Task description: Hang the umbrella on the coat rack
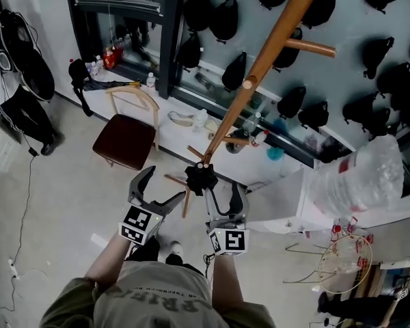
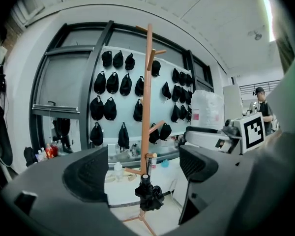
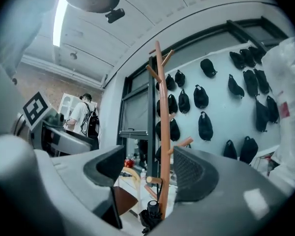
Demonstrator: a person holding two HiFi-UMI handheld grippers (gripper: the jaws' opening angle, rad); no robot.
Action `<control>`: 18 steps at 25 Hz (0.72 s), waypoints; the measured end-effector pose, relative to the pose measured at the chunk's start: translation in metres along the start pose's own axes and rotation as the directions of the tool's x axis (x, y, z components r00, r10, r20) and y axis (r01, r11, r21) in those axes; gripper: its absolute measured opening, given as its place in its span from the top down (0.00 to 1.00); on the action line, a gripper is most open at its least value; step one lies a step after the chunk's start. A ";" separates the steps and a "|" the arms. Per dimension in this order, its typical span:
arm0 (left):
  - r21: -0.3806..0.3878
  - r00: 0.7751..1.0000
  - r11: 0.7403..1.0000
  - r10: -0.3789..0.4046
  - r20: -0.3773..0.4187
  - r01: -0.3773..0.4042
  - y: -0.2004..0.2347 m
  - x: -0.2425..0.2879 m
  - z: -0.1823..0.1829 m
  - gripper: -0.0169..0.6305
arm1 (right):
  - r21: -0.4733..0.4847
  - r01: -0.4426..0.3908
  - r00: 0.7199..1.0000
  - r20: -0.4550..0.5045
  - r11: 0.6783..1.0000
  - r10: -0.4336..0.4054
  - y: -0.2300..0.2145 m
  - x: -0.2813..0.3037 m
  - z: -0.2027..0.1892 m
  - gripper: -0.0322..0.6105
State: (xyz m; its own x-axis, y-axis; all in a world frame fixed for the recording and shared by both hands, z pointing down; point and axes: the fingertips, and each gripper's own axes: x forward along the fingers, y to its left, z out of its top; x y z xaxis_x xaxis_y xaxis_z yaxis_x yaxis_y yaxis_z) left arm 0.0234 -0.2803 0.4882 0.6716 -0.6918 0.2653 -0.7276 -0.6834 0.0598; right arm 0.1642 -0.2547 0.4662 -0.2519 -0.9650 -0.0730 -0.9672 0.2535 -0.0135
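Bumping the coat rack [image 1: 279, 43] with the left gripper [image 1: 165, 185] or right gripper [image 1: 225, 195] could shake the hung umbrella [image 1: 201, 178] loose. Both pairs of jaws stand apart, empty.

I'm looking at rows of black caps [image 1: 232, 70] hanging on the pale wall ahead. Below them a wooden chair [image 1: 126, 139] with a dark red seat is standing on the floor, with red bottles [image 1: 111, 57] sitting on the ledge behind it. Black bags [image 1: 17, 50] are hanging far left. A clear plastic bundle [image 1: 359, 180] is lying on the right. The right gripper view is showing a person [image 3: 83, 119] wearing a backpack.
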 end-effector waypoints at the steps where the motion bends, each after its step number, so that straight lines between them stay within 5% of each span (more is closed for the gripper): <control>1: 0.002 1.000 1.000 0.006 0.003 -0.006 0.000 0.000 0.001 0.27 | 0.001 0.006 1.000 0.013 1.000 -0.006 -0.001 -0.003 0.006 0.47; 7: 0.027 0.998 0.999 0.039 0.049 -0.041 -0.006 -0.005 0.018 0.33 | 0.021 0.047 0.998 0.040 0.999 -0.047 -0.009 -0.017 0.027 0.52; 10: 0.048 0.995 0.996 0.076 0.063 -0.079 -0.006 -0.009 0.023 0.59 | 0.026 0.084 0.996 0.033 0.996 -0.085 -0.014 -0.024 0.031 0.67; 18: 0.111 0.984 0.984 0.125 0.124 -0.139 -0.011 -0.016 0.033 0.94 | -0.052 0.107 0.993 0.043 0.993 -0.105 -0.010 -0.034 0.045 0.87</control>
State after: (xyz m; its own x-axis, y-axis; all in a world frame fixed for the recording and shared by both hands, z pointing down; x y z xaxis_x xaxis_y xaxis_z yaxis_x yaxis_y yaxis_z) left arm 0.0257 -0.2692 0.4520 0.5874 -0.7953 0.1498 -0.7937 -0.6023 -0.0852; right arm 0.1841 -0.2216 0.4244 -0.1471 -0.9825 -0.1144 -0.9890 0.1445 0.0309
